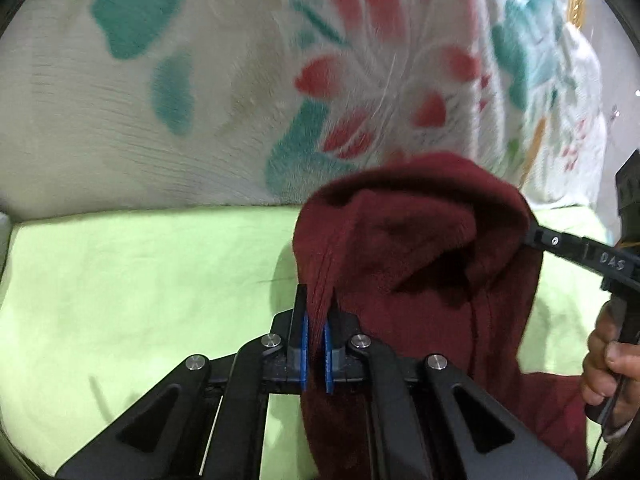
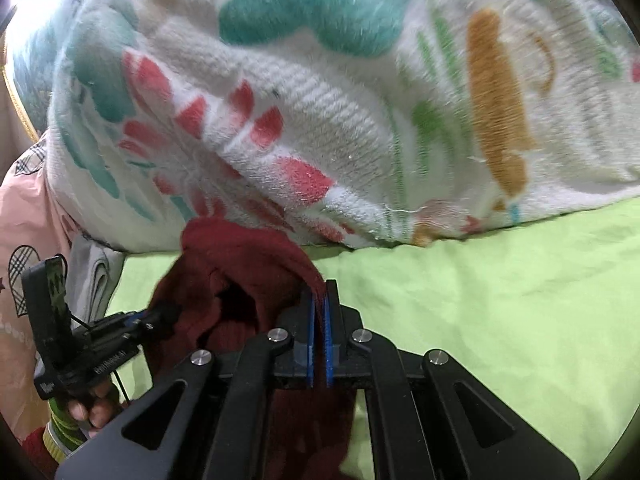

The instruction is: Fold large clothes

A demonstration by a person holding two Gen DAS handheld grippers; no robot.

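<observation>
A dark red fleece garment (image 1: 420,248) hangs bunched above a lime green sheet (image 1: 140,280). My left gripper (image 1: 316,304) is shut on one edge of it, the cloth pinched between the blue pads. In the right wrist view the same dark red garment (image 2: 240,280) droops to the left, and my right gripper (image 2: 320,300) is shut on another edge. Each gripper shows in the other's view: the right gripper (image 1: 532,236) at the right of the left wrist view, the left gripper (image 2: 160,316) at the lower left of the right wrist view.
A thick white blanket (image 2: 320,100) with teal, red and orange flowers is heaped along the far side of the green sheet (image 2: 500,300). A pink patterned cloth (image 2: 24,220) and a grey cloth (image 2: 92,276) lie at the left. Hands (image 1: 608,372) grip the gripper handles.
</observation>
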